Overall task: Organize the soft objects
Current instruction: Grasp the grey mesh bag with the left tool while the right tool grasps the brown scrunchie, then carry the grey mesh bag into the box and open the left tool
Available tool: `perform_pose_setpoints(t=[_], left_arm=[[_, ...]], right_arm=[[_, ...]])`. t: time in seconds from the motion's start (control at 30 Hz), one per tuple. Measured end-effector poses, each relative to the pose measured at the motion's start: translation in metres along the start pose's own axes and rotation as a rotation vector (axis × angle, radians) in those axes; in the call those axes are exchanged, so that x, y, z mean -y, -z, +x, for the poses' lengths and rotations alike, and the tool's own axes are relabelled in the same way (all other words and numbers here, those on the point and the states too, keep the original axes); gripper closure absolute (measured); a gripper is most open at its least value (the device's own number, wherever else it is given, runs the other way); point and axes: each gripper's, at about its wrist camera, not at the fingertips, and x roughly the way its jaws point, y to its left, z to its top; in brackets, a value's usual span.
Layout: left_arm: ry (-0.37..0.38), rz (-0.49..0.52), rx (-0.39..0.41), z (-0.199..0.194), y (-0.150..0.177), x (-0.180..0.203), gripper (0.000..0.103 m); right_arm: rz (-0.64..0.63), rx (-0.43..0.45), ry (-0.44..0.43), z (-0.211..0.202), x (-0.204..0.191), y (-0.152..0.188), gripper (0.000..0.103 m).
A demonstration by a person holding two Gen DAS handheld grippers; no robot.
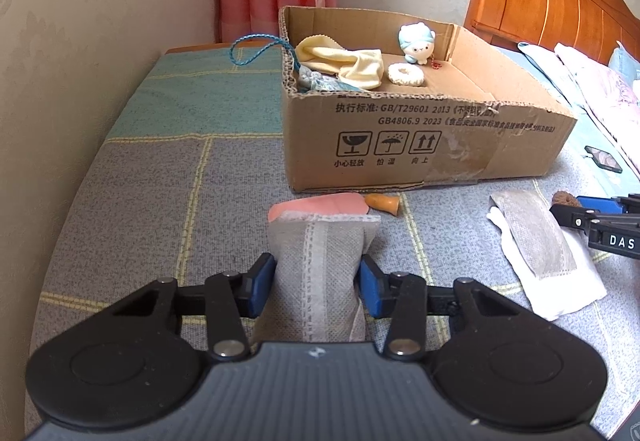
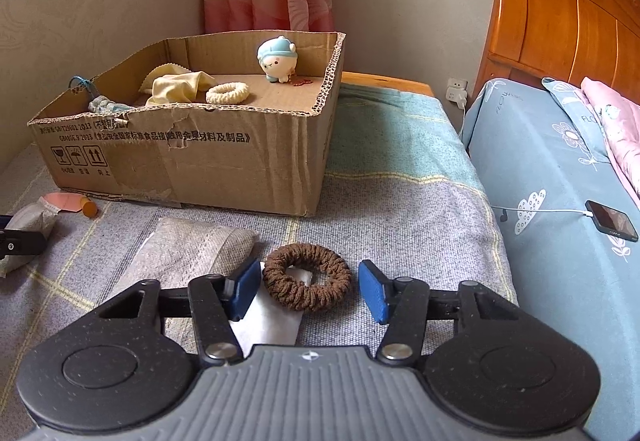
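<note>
Squeezing grey pouch (image 1: 316, 273) – left hand-held gripper (image 1: 316, 283) pinches sides, ready for box (image 1: 424, 145). Right hand-held gripper (image 2: 310, 291) spread around brown scrunchie (image 2: 307, 280) – no pinch yet.

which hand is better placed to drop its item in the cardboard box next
Left, probably. The left tongs already squeeze the grey pouch, which points towards the cardboard box. The right tongs only straddle the brown scrunchie, a gap showing at the right pad, so no firm grip yet.
</note>
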Motion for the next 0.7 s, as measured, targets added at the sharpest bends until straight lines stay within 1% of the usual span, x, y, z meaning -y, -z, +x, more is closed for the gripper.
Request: perform_pose_setpoints(t=[0.13, 0.33, 0.53, 0.7], left_arm=[[0.010, 0.004, -0.001, -0.002, -0.001, -0.003, 0.068], [0.034, 0.042, -0.012, -0.009, -0.004, -0.001, 0.074], [0.067, 0.083, -0.010, -0.028, -0.008, 0.002, 0.075], [0.088, 0.118, 0.016, -0.049, -0.014, 0.007, 0.075]], right_arm=[[-0.008, -0.010, 0.000, -0.002, -0.003, -0.001, 0.054], [-0.029, 0.009, -0.009, -0.016, -0.003, -0.004, 0.054], [-0.054, 0.028, -0.020, -0.035, -0.001, -0.008, 0.054], [-0.091, 0.050, -0.028, -0.054, -0.002, -0.011, 0.054]])
